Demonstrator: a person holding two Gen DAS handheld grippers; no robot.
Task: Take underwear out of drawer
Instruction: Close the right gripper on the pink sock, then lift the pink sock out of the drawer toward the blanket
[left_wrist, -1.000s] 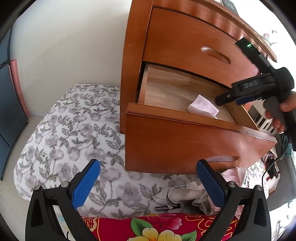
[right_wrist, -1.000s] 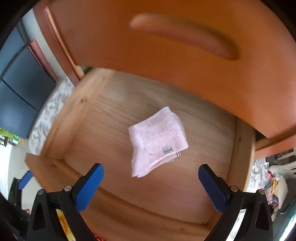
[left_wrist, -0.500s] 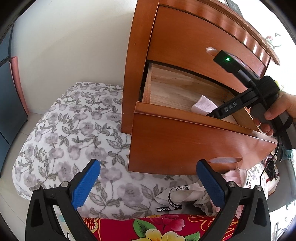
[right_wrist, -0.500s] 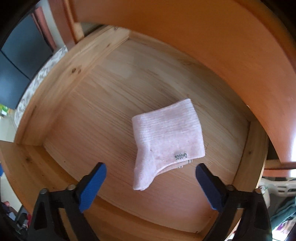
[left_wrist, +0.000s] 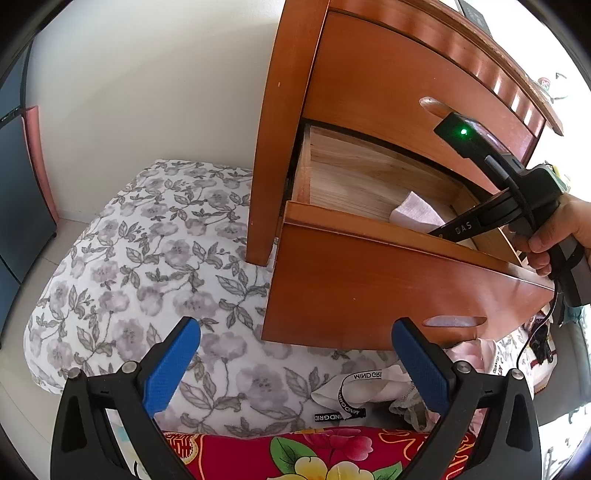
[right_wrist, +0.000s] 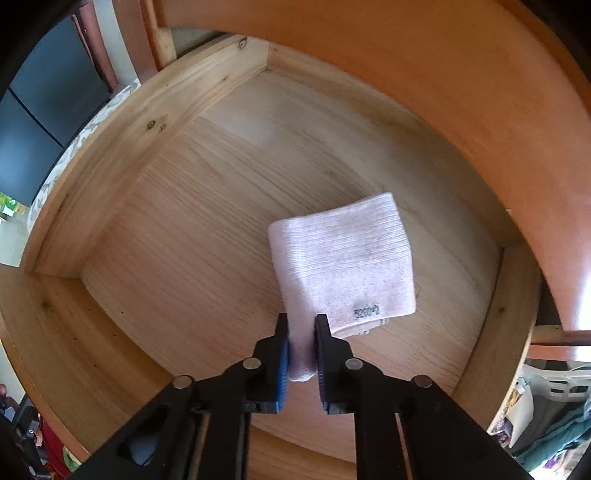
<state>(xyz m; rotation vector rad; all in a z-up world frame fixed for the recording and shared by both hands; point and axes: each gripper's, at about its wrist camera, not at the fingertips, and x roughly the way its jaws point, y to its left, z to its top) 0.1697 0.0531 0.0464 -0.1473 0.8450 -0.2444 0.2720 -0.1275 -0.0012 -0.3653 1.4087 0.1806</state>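
White wall (left_wrist: 147, 92) stands behind a reddish wooden cabinet (left_wrist: 280, 122), which sits against a bed covered in a floral sheet (left_wrist: 147, 258). At the bed's near edge lies a red flowered cloth (left_wrist: 295, 454), and beside it a crumpled heap of pale garments (left_wrist: 373, 387) with a black strap printed in white letters. A dark panel (left_wrist: 18, 203) fills the far left of the room.

One drawer (left_wrist: 388, 288) is pulled out from the cabinet, its reddish front hanging over the bed; the drawer above it (left_wrist: 388, 85) is closed. Inside, the open drawer's bottom (right_wrist: 207, 229) is pale, bare wood with plain board walls.

Folded pink underwear (right_wrist: 343, 266) lies on the drawer bottom toward the right wall, with a small printed number near its front edge. The right gripper (right_wrist: 301, 350), held by a hand (left_wrist: 554, 232), reaches down over the drawer's front edge, and its blue pads (right_wrist: 282, 369) are pressed in on the near left corner of the underwear, pinching the fabric between them.

The left gripper (left_wrist: 295, 365) hangs in front of the drawer above the bed, its blue pads (left_wrist: 173, 365) spread wide with nothing between them.
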